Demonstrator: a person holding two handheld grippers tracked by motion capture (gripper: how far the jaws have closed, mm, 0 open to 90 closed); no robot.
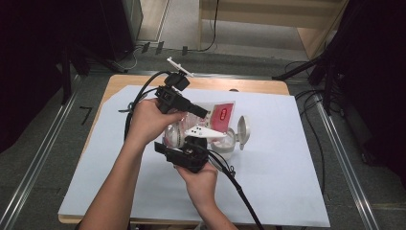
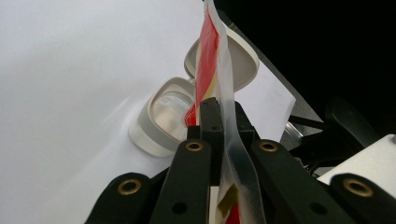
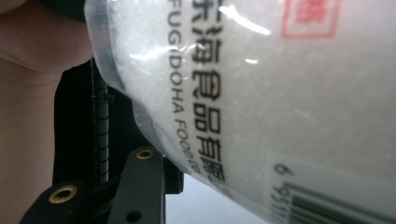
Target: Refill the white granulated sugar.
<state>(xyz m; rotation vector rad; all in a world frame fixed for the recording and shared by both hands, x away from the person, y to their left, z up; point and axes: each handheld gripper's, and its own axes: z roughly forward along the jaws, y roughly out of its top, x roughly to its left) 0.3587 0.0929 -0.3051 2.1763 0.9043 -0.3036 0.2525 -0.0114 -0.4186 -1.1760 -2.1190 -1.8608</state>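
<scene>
Pinching the bag's flat top edge, the left gripper clamps it; the right gripper grips its bulging body from below.

A wooden table carries a white sheet, with an open-lidded white container on it.

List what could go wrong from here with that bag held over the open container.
1. The left gripper pinches only the thin top edge of the bag; the film might slip or tear under the weight of the white grains.
2. The open container stands loose on the white sheet, its lid flipped back; a nudge from the bag or the right gripper might tip it.
</scene>
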